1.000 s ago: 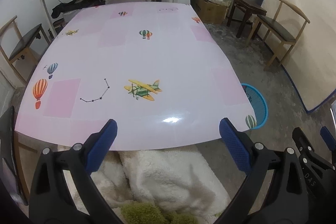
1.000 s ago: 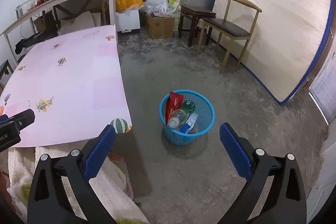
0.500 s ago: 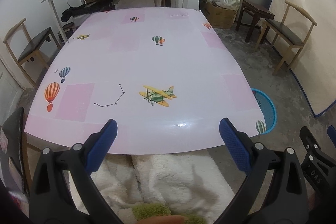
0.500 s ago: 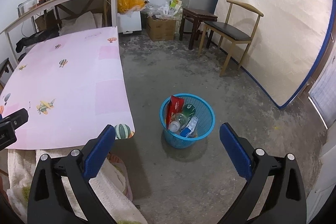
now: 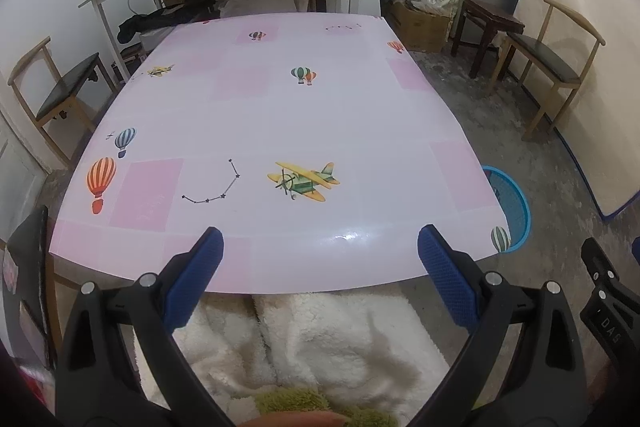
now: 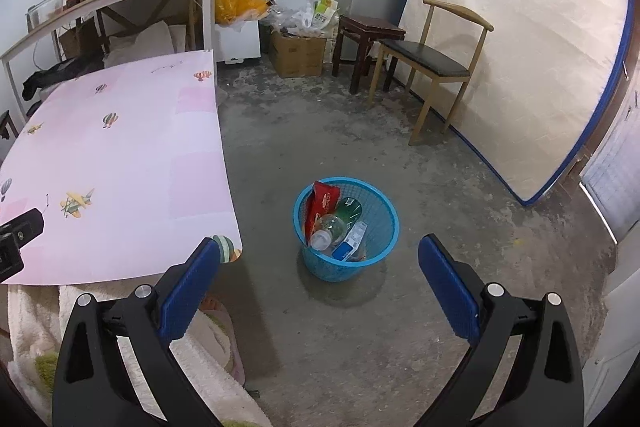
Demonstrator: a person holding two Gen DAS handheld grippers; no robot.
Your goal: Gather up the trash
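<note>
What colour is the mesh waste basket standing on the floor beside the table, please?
The waste basket is bright blue; the right wrist view shows it best.

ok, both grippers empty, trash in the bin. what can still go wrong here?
1. The blue basket stands on the floor close to the table corner; a swing of the open right gripper might tip it.
2. The red packet and clear bottle lean up near the rim, so a knock may spill them.
3. The open left gripper hangs at the table edge and could clip it.
</note>
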